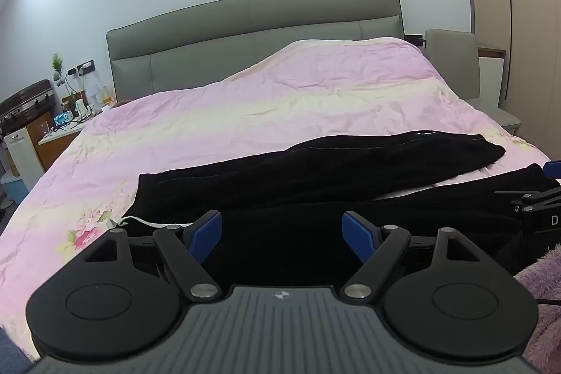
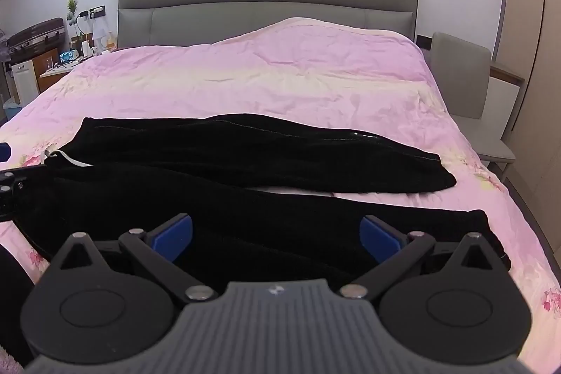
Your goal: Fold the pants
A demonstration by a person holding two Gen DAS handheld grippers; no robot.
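I see the bed [image 1: 245, 114] filling both views, its pink floral cover wrinkled, with a grey headboard [image 1: 252, 23] at the far end. The black pants [image 2: 245, 170] lie across the near part of the bed, well short of the headboard, their 2 legs stretched sideways with a sliver of cover showing between them toward the cuffs. A white drawstring [image 1: 140, 221] shows at the waist end. My left gripper [image 1: 282, 233] hovers over the waist part of the pants, jaws wide apart and empty. My right gripper [image 2: 277, 237] sits over the nearer leg, jaws also spread, holding nothing.
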